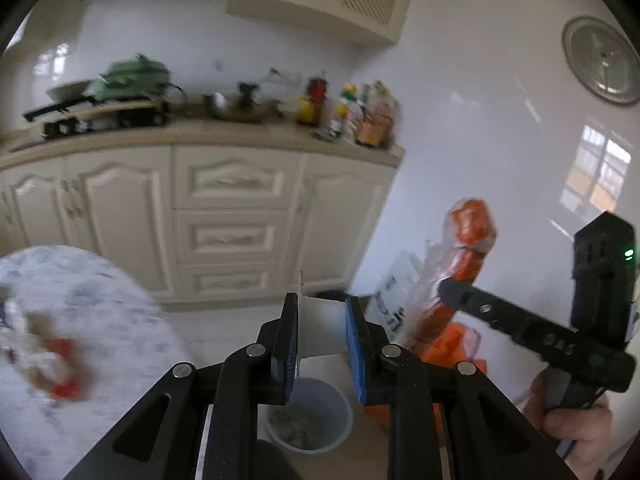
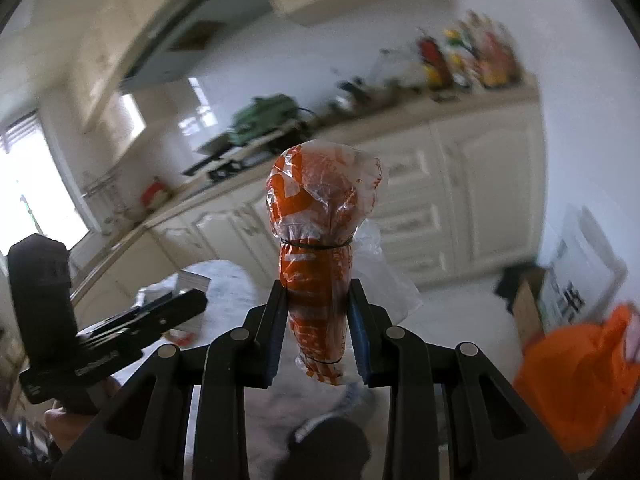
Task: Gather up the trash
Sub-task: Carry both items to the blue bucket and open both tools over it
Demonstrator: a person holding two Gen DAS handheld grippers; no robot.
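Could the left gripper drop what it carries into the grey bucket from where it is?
Probably yes. The left gripper, shut on a white paper scrap, is above the open grey bucket, with nothing visible between them. The right gripper holds its orange bag bundle off to the side.

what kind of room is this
Most likely a home kitchen: cream cabinets run under a countertop that carries a cluster of sauce bottles and a green pot on a stove.
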